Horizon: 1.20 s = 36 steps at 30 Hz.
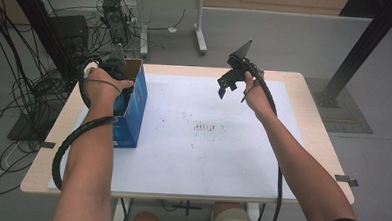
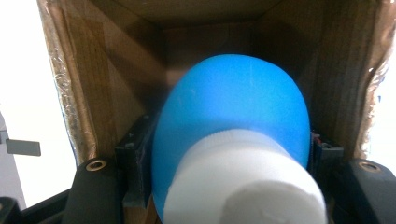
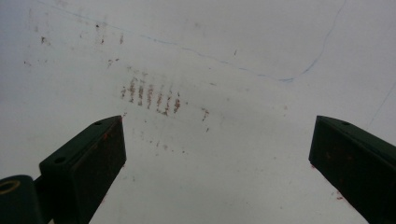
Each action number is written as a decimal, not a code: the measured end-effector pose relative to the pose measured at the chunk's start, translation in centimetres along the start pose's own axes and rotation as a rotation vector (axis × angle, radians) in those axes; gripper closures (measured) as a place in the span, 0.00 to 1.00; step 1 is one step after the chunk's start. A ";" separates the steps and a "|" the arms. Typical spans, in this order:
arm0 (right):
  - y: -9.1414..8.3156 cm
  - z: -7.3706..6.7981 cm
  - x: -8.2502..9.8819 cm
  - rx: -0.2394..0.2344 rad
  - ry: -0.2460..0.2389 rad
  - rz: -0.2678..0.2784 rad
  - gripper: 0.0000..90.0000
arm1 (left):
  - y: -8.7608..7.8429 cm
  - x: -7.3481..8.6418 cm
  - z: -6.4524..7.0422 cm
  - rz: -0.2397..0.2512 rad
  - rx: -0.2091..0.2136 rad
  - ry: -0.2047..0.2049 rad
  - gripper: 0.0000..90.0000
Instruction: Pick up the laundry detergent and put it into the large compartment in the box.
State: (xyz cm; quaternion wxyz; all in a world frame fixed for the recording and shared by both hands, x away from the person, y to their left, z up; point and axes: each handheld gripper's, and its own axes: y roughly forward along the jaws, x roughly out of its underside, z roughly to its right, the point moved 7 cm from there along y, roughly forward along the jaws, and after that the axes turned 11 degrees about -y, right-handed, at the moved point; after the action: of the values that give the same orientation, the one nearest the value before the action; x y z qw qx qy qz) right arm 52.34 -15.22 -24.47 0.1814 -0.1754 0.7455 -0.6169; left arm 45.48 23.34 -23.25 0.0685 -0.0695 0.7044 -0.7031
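Observation:
A blue cardboard box (image 1: 135, 104) stands open-topped at the table's left side. My left gripper (image 1: 118, 58) reaches down into it. In the left gripper view the box's brown inner walls (image 2: 107, 84) surround a blue bottle (image 2: 233, 93) with a white cap (image 2: 243, 182), and my left gripper (image 2: 229, 154) is shut on the bottle, one jaw on each side. My right gripper (image 1: 228, 83) hangs in the air over the far middle of the table, tilted down. In the right gripper view my right gripper (image 3: 217, 154) is open, with nothing between its jaws.
A white sheet (image 1: 207, 151) covers the wooden table (image 1: 318, 141), with a patch of reddish smudges (image 1: 206, 126) at its middle (image 3: 149, 95). Cables and equipment (image 1: 113, 17) crowd the floor at left. A black post (image 1: 362, 47) stands at the right.

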 end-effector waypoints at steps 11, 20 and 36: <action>0.0 -0.1 0.0 0.001 -0.002 -0.003 0.04 | 0.0 0.0 0.0 0.002 0.001 0.000 0.39; 0.1 -0.1 -0.2 0.000 -0.004 -0.006 0.04 | 0.1 0.0 0.0 0.004 0.004 0.000 0.39; 0.0 -0.1 -0.1 0.001 -0.004 -0.004 0.04 | 0.1 0.0 0.1 0.004 0.000 0.002 0.39</action>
State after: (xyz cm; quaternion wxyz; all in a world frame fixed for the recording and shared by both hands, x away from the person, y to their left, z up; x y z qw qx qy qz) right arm 52.40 -15.11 -24.44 0.1819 -0.1782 0.7446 -0.6171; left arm 45.46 23.22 -23.30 0.0694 -0.0674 0.7045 -0.7031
